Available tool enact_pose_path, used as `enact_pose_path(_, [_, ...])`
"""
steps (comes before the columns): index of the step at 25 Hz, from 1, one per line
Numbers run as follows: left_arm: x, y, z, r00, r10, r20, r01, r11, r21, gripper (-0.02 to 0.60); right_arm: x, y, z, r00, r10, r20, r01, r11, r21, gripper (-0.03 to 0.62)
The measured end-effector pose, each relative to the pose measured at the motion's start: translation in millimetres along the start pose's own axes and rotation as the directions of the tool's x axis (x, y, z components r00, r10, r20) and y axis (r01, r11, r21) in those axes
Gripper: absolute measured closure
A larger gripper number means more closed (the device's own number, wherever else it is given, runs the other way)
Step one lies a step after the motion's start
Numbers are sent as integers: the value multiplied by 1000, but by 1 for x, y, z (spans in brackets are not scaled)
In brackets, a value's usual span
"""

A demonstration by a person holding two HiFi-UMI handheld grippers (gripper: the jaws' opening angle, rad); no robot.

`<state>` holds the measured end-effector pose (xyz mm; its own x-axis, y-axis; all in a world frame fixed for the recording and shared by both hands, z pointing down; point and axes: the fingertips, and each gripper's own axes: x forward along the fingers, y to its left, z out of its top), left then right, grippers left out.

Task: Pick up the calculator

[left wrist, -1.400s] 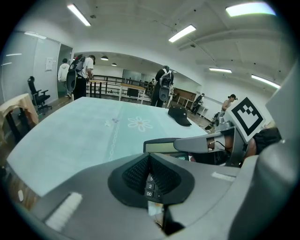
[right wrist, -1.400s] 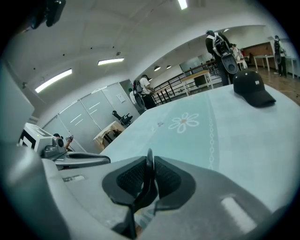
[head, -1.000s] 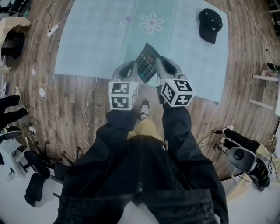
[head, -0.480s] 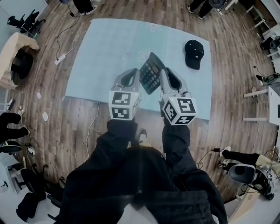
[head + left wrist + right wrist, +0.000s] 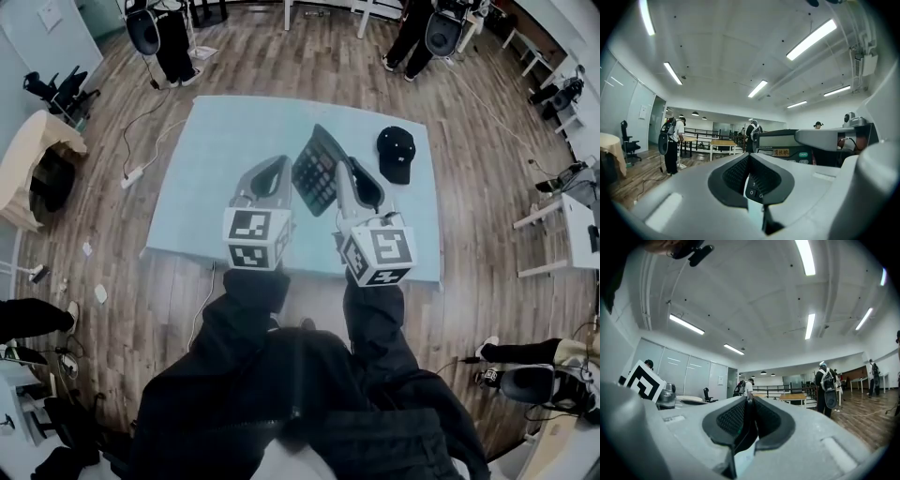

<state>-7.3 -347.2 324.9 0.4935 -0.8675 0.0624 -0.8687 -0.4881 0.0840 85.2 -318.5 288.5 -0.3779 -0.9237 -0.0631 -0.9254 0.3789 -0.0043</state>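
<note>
Calculator [image 5: 316, 172] has risen higher above the mat [image 5: 220, 159].

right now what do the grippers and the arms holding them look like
The left gripper and right gripper are light grey rounded shells with black ribbed fingers. Each carries a white cube with black square markers. The sleeves are black.

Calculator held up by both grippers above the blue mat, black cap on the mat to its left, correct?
No: in the head view the black cap lies right of the calculator. The left gripper and right gripper do hold it above the blue mat.
</note>
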Motion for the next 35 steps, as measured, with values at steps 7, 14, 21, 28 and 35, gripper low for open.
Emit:
enact_pose_path(7, [-2,-25,47,994,-51,94,46,997,64,584,-6,0,40,997,-11,73,16,998,-67,546])
enact_pose_path(14, [-6,-48,82,984,-78,161,61,992,108,584,-13,-2,77,988,-20,152,38,992,-120,546])
enact_pose_path(21, [-13,-41,93,979,-64,195,38,990,134,584,-12,6,90,983,-19,183,46,988,-146,546])
enact_pose_path(28, [-20,-28,102,978,-48,204,17,988,152,584,-10,12,100,979,-24,203,56,987,-154,546])
enact_pose_path(35, [-15,-28,99,978,-46,203,14,988,157,584,-7,10,97,979,-16,205,50,986,-160,546])
